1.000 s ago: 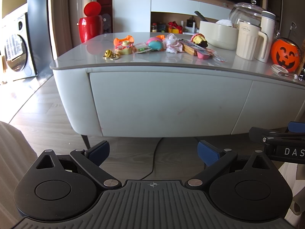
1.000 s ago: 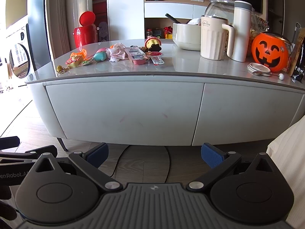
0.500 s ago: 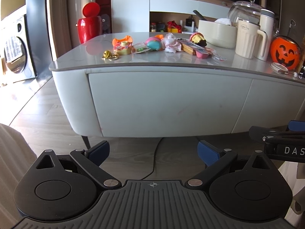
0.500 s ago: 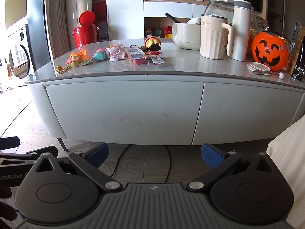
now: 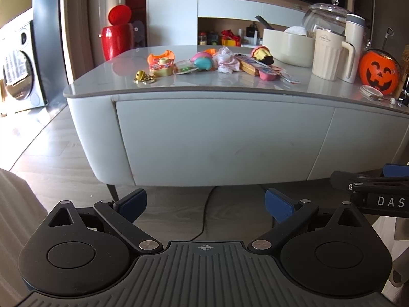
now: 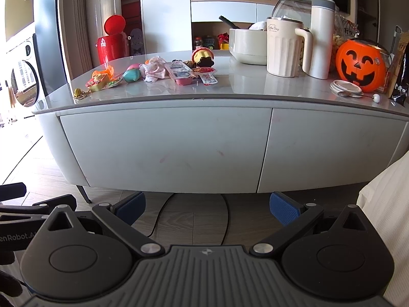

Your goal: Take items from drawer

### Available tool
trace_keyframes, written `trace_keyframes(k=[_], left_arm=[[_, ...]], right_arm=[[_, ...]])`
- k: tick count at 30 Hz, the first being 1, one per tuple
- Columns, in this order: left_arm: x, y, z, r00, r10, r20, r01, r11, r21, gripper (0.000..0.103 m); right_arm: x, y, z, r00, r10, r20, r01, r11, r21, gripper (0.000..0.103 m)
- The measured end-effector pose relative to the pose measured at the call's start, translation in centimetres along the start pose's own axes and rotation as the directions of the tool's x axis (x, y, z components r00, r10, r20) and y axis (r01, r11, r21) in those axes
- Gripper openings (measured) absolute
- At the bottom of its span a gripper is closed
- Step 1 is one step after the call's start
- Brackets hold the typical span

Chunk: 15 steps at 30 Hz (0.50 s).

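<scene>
Facing the closed drawer (image 5: pixel 222 140), both hand-held grippers, left (image 5: pixel 205 202) and right (image 6: pixel 207 203), hung released, empty; toys (image 6: pixel 153 70) littered the surface (image 6: pixel 255 87).

The countertop (image 6: pixel 255 87) was smooth, glossy grey stone, mirroring the toys on it; the drawer fronts (image 6: pixel 166 148) below looked matt, pale and faintly scuffed with reddish marks. The pumpkin bucket (image 6: pixel 360 62) was shiny orange plastic, the jar (image 6: pixel 291 7) clear glass, the ribbed mug (image 6: pixel 281 47) matt cream. The floor (image 5: pixel 51 153) showed wood grain. The gripper fingers (image 5: pixel 278 204) bore matt blue pads on black plastic.
</scene>
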State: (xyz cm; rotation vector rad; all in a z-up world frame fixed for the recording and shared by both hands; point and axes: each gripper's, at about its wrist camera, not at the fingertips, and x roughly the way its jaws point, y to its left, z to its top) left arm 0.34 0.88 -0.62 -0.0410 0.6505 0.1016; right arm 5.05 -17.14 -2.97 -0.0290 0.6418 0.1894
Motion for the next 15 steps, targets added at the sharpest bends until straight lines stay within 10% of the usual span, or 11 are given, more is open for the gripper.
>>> trace_keyframes(k=[3,5,9,15], left_arm=[[-0.2,-0.1,0.1,0.999,-0.033,0.01,0.032,0.999,0.005,0.077],[0.0,-0.3,0.2,1.0,-0.028,0.003,0.028,1.0,0.009,0.005],[0.4,-0.9,0.5,0.996,0.089,-0.024,-0.088,0.996,0.031,0.012],[1.0,-0.6,1.5,0.998,0.035,-0.054,-0.034,0.999,0.026,0.013]], right_arm=[[0.0,-0.1,0.1,1.0,-0.001,-0.003,0.001,1.0,0.005,0.103],[0.0,-0.1,0.1,1.0,-0.001,-0.003,0.001,1.0,0.007,0.103],[-0.1,-0.1,0.1,1.0,0.001,-0.004,-0.001,1.0,0.017,0.103],[-0.8,-0.9,1.2,1.0,0.009,0.015,-0.01,0.998,0.068,0.103]])
